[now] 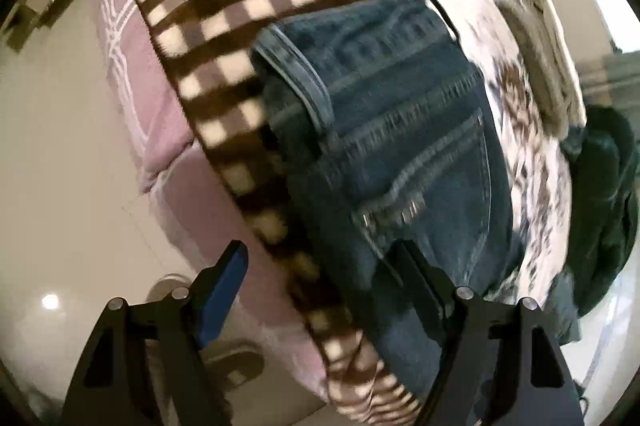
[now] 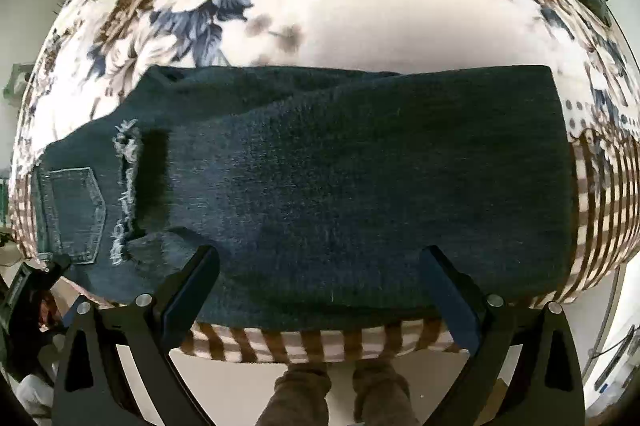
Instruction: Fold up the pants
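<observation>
The left wrist view is smeared with motion blur, so stitching and fabric edges on the jeans [image 1: 400, 129] can only roughly be made out there. The lower end of the denim is cut off behind the left tool [image 1: 320, 262], and the right finger is partly lost against the dark cloth. A dark green bundle [image 1: 604, 209] at the right edge is clipped by the lens rim, and what it is can't be told. A grey-beige folded item [image 1: 540, 61] sits beyond it, also blurry.

In the right wrist view things are sharper. The jeans [image 2: 320, 185] are laid flat on the bed [image 2: 360, 17], folded over, with the long axis running across the picture. The waist end with a back pocket [image 2: 76, 214] is pointed left, the fold is at the right, and a frayed rip [image 2: 126, 185] is seen near the pocket. The near edge sits along the checked border [image 2: 304, 342] of the blanket. Below the bed edge a person's legs [image 2: 340, 394] are seen, cut off by the frame.

The left tool is spread, nothing pinched. The right tool [image 2: 320, 262] is spread wide over the near edge of the denim, nothing gripped either.
</observation>
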A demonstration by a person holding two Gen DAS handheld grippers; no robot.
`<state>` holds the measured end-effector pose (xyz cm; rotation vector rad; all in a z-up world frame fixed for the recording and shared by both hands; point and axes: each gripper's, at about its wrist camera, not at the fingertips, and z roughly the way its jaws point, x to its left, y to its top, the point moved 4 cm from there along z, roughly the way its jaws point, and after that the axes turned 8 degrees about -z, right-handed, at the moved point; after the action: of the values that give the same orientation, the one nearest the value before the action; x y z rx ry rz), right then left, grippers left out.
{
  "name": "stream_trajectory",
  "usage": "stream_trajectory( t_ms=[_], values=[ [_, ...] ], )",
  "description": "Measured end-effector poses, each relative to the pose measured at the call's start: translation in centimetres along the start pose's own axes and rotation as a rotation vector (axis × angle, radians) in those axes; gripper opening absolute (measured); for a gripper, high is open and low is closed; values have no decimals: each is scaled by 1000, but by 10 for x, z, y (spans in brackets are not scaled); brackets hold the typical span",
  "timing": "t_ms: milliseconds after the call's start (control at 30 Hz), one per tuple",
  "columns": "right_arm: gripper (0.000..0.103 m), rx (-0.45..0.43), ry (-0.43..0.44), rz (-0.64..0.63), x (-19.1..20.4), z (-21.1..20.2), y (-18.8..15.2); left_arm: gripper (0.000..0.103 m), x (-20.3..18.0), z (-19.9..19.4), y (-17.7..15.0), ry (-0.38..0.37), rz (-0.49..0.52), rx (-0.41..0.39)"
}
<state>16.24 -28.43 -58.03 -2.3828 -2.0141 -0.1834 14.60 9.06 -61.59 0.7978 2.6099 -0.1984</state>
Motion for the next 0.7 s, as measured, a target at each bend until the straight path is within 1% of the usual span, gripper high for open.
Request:
stream_trajectory(
  t_ms=[67, 100, 133, 167, 233, 300, 367, 400, 433, 467, 500, 533, 567, 633, 700],
  values=[
    [101, 7, -22, -7, 2, 4, 1, 74, 3, 3, 12, -35, -30, -11],
    [101, 11, -29, -10, 3, 5, 2, 69, 5, 2, 19, -62, -45, -29],
    [101, 15, -36, -12, 5, 6, 2, 35, 4, 0, 26, -72, -50, -56],
    [101, 17, -41, -12, 6, 7, 2, 26, 1, -5, 34, -80, -45, -87],
    [101, 25, -48, -15, 13, 9, 2, 23, -9, -11, 39, -101, -7, -98],
    [101, 32, -49, -15, 21, 12, 1, 24, -14, -11, 38, -108, 36, -105],
    [101, 41, -41, -12, 30, 16, 0, 31, -6, -1, 44, -152, -16, -65],
    [101, 47, -33, -6, 35, 18, -1, 42, 0, 6, 50, -182, -55, -48],
    [101, 50, -29, -3, 39, 20, -1, 50, 6, 13, 57, -229, -90, -36],
    [101, 55, -27, -2, 44, 23, -2, 51, 9, 17, 63, -265, -117, -29],
    [101, 55, -28, -4, 48, 25, -3, 51, 12, 23, 72, -304, -161, -19],
    [101, 54, -30, -6, 50, 26, -3, 49, 11, 24, 78, -329, -181, -20],
    [101, 52, -33, -9, 53, 27, -3, 49, 7, 24, 80, -330, -167, -30],
    [101, 50, -38, -13, 58, 30, -3, 34, -9, 15, 79, -312, -80, -84],
    [101, 46, -37, -9, 61, 31, -4, 29, -23, -1, 74, -301, 7, -142]
  ],
)
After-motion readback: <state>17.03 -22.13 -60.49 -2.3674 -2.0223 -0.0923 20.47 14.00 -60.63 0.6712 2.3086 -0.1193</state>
